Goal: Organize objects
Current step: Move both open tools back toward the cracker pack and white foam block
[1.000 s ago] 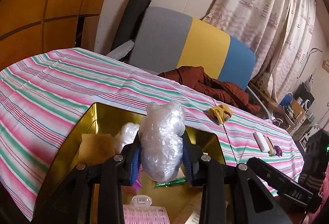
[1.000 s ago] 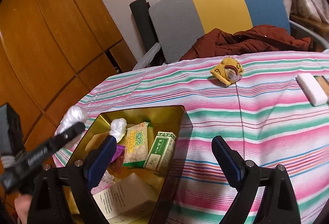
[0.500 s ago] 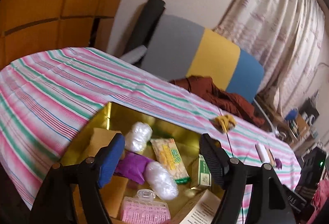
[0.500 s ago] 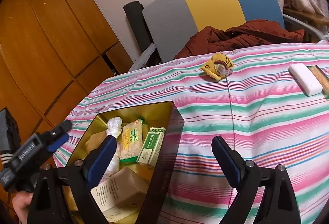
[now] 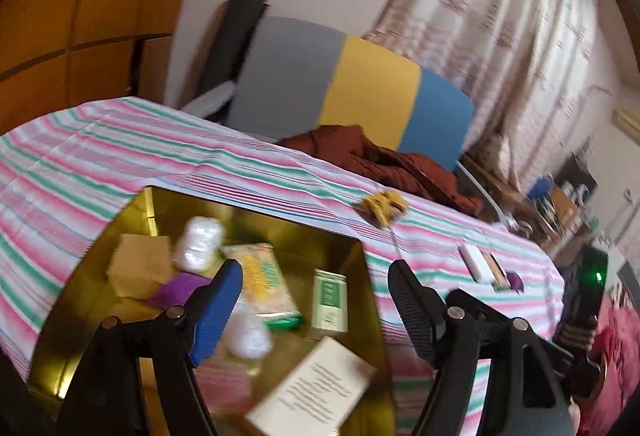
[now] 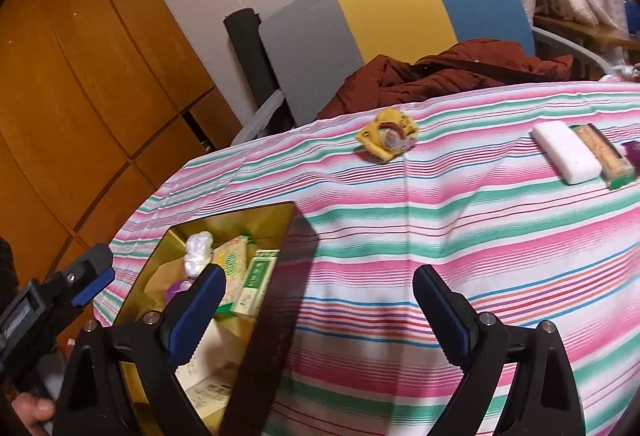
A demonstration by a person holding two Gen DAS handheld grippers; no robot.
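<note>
Two grippers, mine, left (image 5: 314,300) and right (image 6: 316,310), jaws spread, empty. One gold tin (image 5: 348,236) near at 7 o'clock holds two plastic-wrapped bundles (image 5: 200,242), one green box (image 6: 256,286), one cracker pack (image 5: 264,276). One yellow pouch (image 6: 386,135) far at 12; one white bar (image 6: 566,151) at 2

Glossy gold metal tin (image 5: 256,220), mirror-bright inside. Crinkled clear plastic bundles (image 5: 199,240). Printed paper box (image 5: 316,388), matt. Shiny film snack packet (image 5: 266,280). Smooth striped cloth over tabletop (image 6: 460,228). Matt black plastic tongs (image 5: 312,300), ribbed pads (image 5: 412,312). Glossy varnished wood panelling (image 6: 80,75).
</note>
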